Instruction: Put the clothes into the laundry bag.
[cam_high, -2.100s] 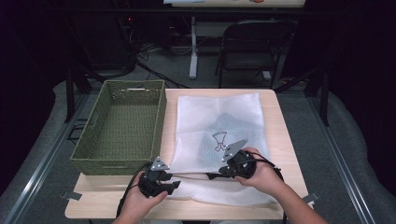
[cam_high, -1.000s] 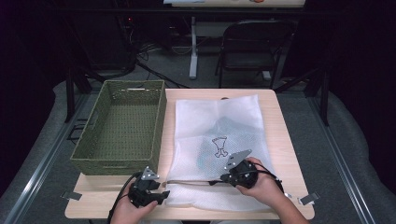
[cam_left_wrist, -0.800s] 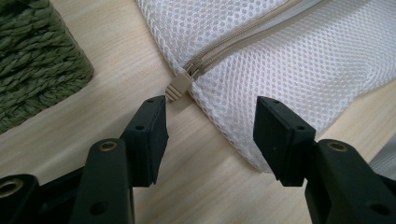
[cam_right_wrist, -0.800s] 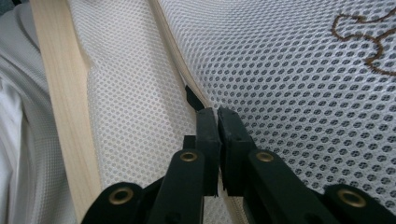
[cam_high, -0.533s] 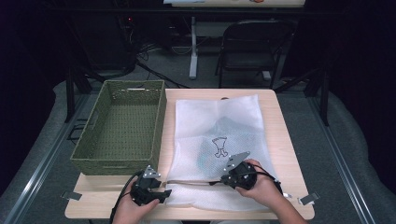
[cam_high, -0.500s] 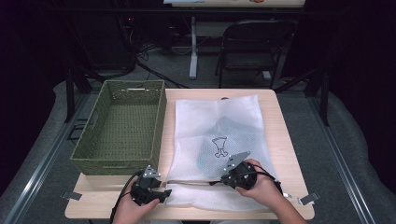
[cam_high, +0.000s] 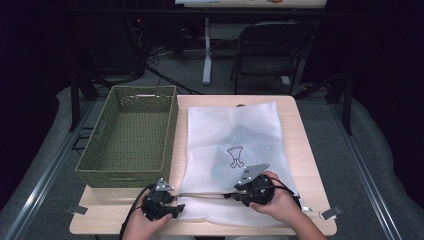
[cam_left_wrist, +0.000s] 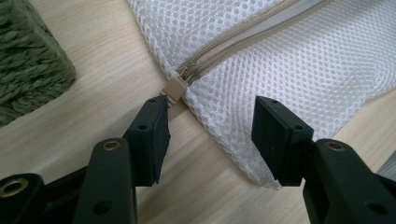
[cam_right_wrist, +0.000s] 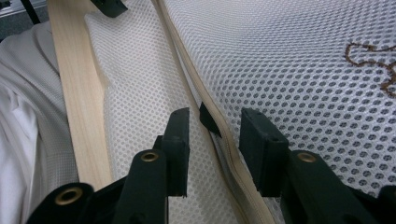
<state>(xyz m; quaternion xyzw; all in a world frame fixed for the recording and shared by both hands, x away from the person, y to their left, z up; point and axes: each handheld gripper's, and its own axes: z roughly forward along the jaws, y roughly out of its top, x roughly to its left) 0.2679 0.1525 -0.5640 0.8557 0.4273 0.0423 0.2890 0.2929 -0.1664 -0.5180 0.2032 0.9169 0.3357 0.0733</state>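
A white mesh laundry bag (cam_high: 235, 130) with a small dark print lies flat on the wooden table (cam_high: 305, 150). Its beige zipper (cam_high: 205, 194) runs along the near end. My left gripper (cam_high: 176, 208) is open at the bag's near left corner. In the left gripper view the left gripper (cam_left_wrist: 210, 130) straddles that corner just short of the beige zipper end tab (cam_left_wrist: 175, 87). My right gripper (cam_high: 231, 195) points left along the zipper. The right gripper (cam_right_wrist: 215, 140) has just been opening, and the black zipper pull (cam_right_wrist: 208, 119) stands loose between its pads.
A green woven basket (cam_high: 130, 135) stands empty at the left, touching the bag's edge. A dark folding chair (cam_high: 272, 45) stands beyond the table's far end. The person's white garment (cam_right_wrist: 23, 116) hangs past the near table edge (cam_right_wrist: 77, 84).
Since two seconds ago both hands have drawn back toward the near edge and the bag's near end lies flatter. Over the last second the hands have hardly moved.
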